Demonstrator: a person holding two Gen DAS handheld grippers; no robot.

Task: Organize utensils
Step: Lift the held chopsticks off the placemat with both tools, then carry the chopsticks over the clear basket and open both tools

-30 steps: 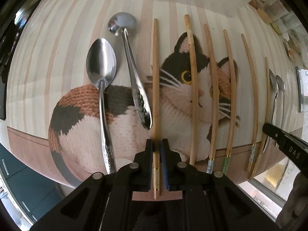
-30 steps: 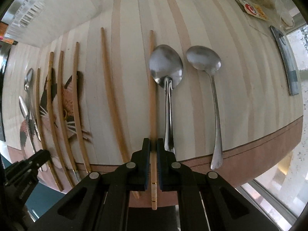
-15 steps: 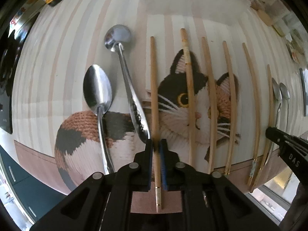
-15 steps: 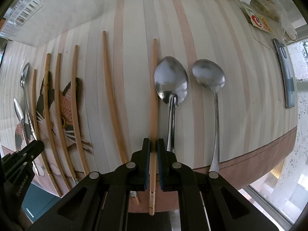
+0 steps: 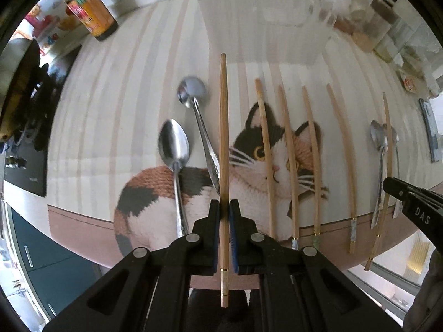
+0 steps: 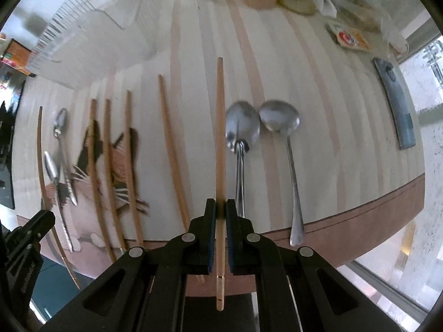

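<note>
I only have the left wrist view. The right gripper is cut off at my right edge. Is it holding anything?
Observer: Yes. The right gripper is shut on a chopstick, clamped between its pads.
Operator: Where along the stick is the grip?
Observer: Near the banded end, which sticks out behind the pads toward the camera. The long plain part points away.
Operator: What lies next to it on that side?
Observer: Two spoons lie just right of it, handles toward the camera and bowls nearly touching.
</note>
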